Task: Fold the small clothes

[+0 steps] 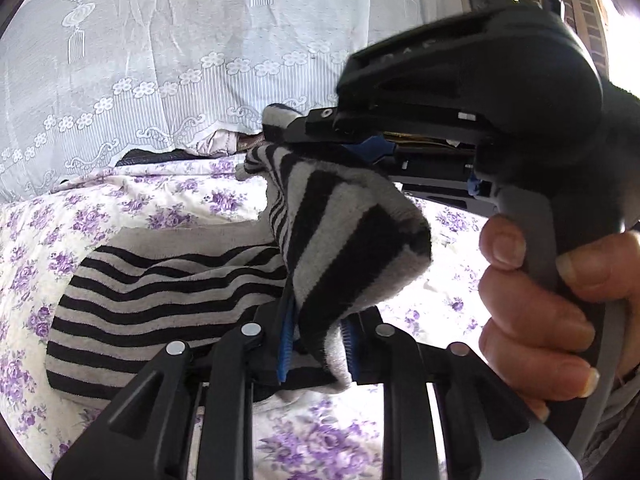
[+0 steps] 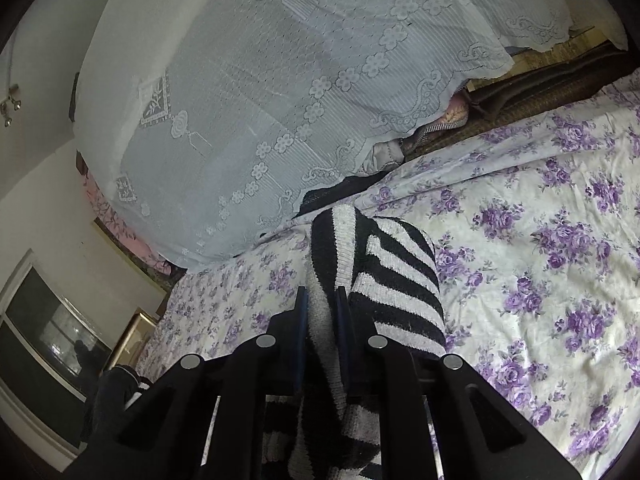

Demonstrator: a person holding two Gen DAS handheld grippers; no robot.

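Observation:
A black-and-grey striped knit garment (image 1: 160,300) lies partly on a floral bedsheet (image 1: 140,208), with one edge lifted. My left gripper (image 1: 316,344) is shut on a lifted fold of it. My right gripper (image 1: 280,136), held by a hand, enters the left wrist view from the right and is shut on another corner of the same garment, higher up. In the right wrist view my right gripper (image 2: 322,304) pinches the striped cloth (image 2: 392,276) between its blue pads, the rest hanging over the fingers.
A white lace curtain (image 1: 180,60) hangs behind the bed and shows in the right wrist view too (image 2: 260,100). Dark and pink items (image 2: 452,120) lie at the bed's far edge. A window (image 2: 48,328) and wall are at the left.

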